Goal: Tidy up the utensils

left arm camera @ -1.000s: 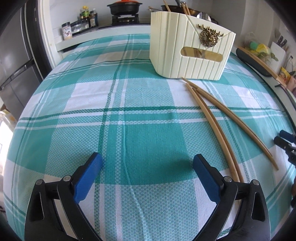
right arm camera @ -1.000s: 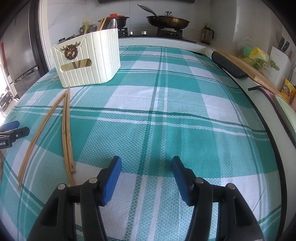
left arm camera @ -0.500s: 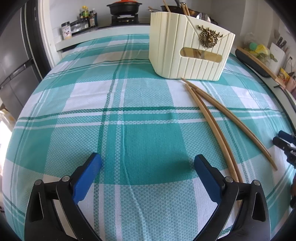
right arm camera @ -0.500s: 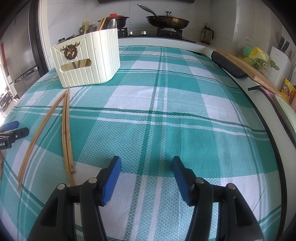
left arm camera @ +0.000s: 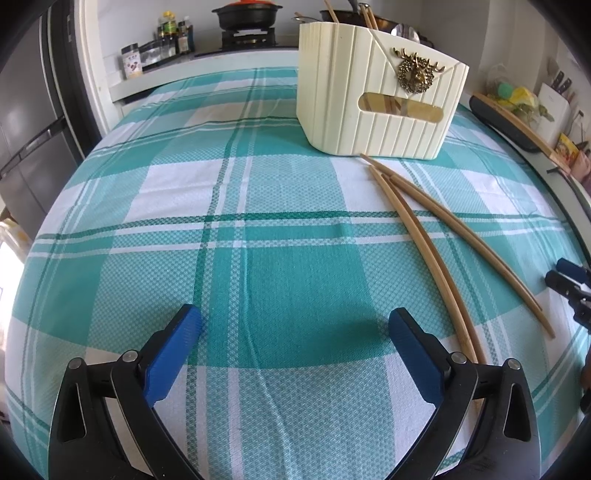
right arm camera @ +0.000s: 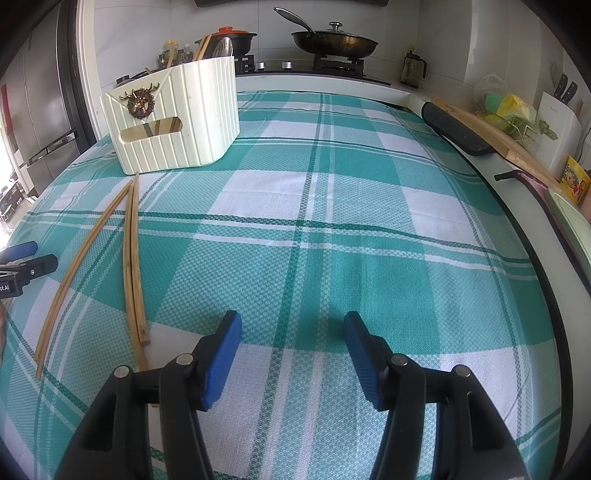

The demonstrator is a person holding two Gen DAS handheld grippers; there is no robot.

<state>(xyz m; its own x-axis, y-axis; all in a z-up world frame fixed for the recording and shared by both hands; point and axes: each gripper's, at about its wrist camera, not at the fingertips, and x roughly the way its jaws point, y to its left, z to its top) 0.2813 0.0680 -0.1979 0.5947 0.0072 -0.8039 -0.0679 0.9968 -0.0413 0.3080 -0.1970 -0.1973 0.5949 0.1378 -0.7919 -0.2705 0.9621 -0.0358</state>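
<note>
Three long wooden chopsticks [left arm camera: 424,236] lie loose on the green checked tablecloth [left arm camera: 258,229], fanning out from the foot of a cream ribbed utensil holder [left arm camera: 376,92] with a brass deer badge. That holder [right arm camera: 173,118] has more utensils standing in it. My left gripper [left arm camera: 295,325] hovers open over bare cloth, the chopsticks just to its right. My right gripper [right arm camera: 291,328] is open too with nothing between its fingers, and the chopsticks [right arm camera: 131,258] lie to its left. Each gripper's tip shows at the edge of the other's view.
A stove with a frying pan [right arm camera: 332,40] and a clay pot [left arm camera: 243,14] runs along the back. Spice jars [left arm camera: 155,48] stand at the back left. A dark tray and wooden board [right arm camera: 469,129] line the right edge, and a fridge [right arm camera: 40,110] stands at left.
</note>
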